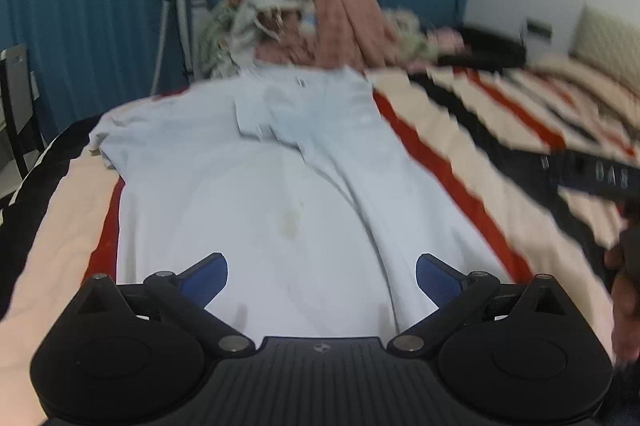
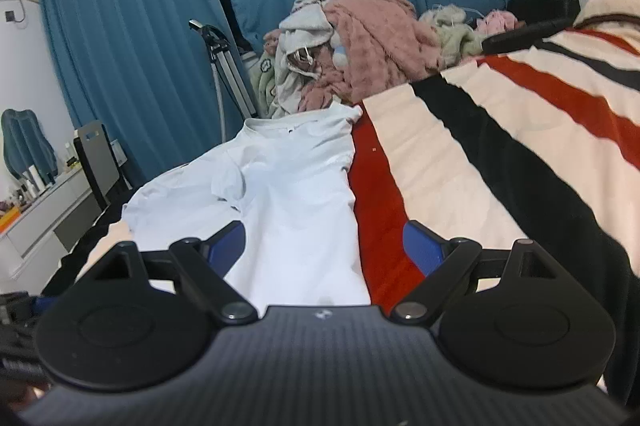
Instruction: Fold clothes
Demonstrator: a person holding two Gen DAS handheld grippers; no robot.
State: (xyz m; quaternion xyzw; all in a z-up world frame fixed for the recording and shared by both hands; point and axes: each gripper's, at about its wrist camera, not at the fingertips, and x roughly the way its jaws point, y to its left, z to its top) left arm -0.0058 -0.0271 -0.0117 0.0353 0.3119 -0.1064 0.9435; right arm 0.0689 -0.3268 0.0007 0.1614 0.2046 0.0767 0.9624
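Over the striped blanket (image 1: 460,130), the left gripper (image 1: 322,276) is hovering spread wide and empty, white shirt (image 1: 256,186) running lengthwise straight ahead, hem nearest. From the right wrist, the right gripper (image 2: 324,246) is gaping too, straddling the shirt's (image 2: 296,194) right edge, collar lying farthest.

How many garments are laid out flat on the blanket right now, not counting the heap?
1. A white T-shirt lies flat on the striped blanket, collar toward the clothes heap at the far end. More garments may be hidden inside that heap.
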